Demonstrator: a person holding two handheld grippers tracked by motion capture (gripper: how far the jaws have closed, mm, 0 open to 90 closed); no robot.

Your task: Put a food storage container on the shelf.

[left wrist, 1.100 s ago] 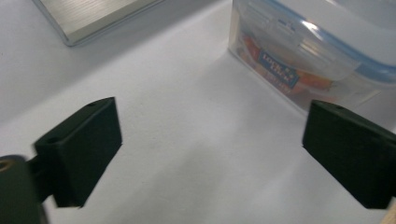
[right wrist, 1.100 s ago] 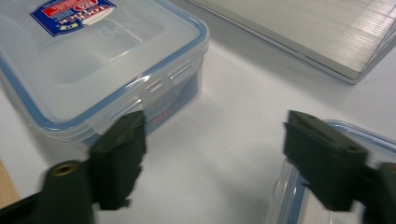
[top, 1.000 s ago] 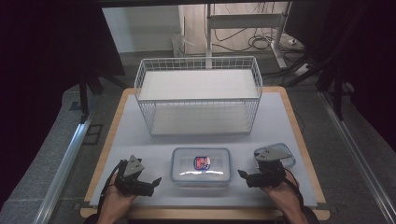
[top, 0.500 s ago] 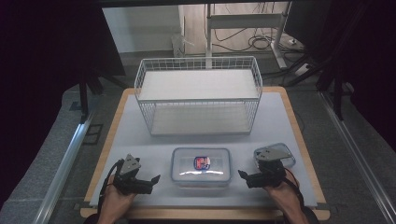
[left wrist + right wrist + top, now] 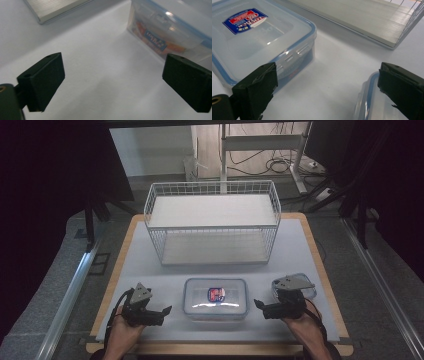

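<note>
Lidded clear container (image 5: 215, 299) lies on the counter (image 5: 150, 270) between the two tools. Left tool (image 5: 164, 311) and right tool (image 5: 259, 304) each stand wide, nothing gripped. Left jaws have just narrowed slightly. A smaller container (image 5: 309, 287), perhaps lidded, sits beneath the right tool.

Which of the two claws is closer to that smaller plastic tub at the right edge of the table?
The right claw: its hand sits right over the smaller tub. The left claw is across the large lidded box, far from it.
</note>
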